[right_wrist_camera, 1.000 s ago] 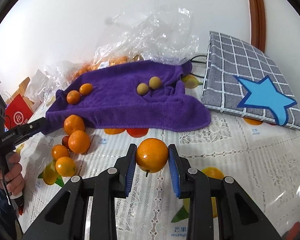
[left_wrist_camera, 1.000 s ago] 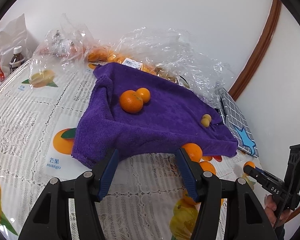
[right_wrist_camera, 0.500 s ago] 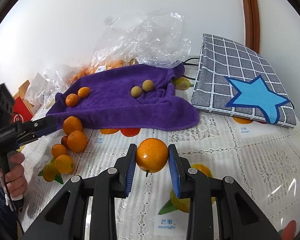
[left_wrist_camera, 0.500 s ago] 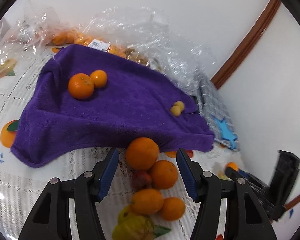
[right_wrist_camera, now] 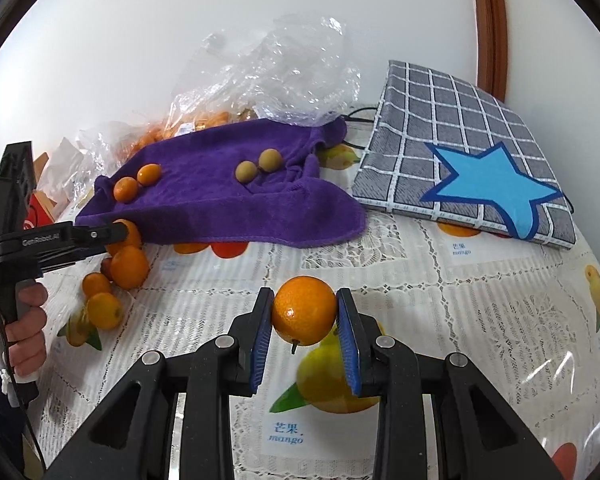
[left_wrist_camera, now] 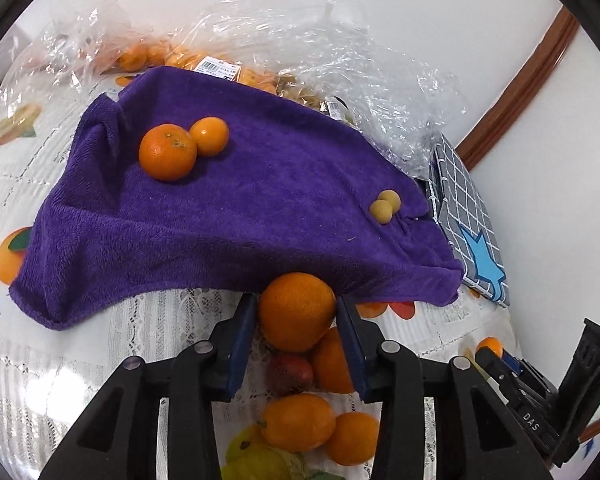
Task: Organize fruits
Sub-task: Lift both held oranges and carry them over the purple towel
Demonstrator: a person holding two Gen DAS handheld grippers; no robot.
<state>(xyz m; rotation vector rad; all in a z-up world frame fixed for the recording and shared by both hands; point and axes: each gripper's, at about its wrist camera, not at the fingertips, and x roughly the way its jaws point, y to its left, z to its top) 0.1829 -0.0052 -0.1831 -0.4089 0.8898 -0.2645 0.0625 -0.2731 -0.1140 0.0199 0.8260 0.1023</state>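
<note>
At the near edge of the purple towel: my left tool has swung across to the loose pile of round orange citrus fruits on the lace-patterned surface, and its jaws have just been closing around the top large round orange, blue pads at both its sides and, as far as I can tell, touching.
Left tool state: narrowed onto that orange; a grip seems made, though I judge it barely seated.
Purple terry towel: two round oranges sit together at its left part, two small yellow-green round fruits at its right, each kind in its own spot.
Right tool: clamped on a smaller shiny orange, held above the surface in front of the towel, as it was a second ago.
Meaning for the task: both tools now carry an orange; I judge each belongs beside the two oranges on the towel.
Remaining: four or so fruits left in the pile.
</note>
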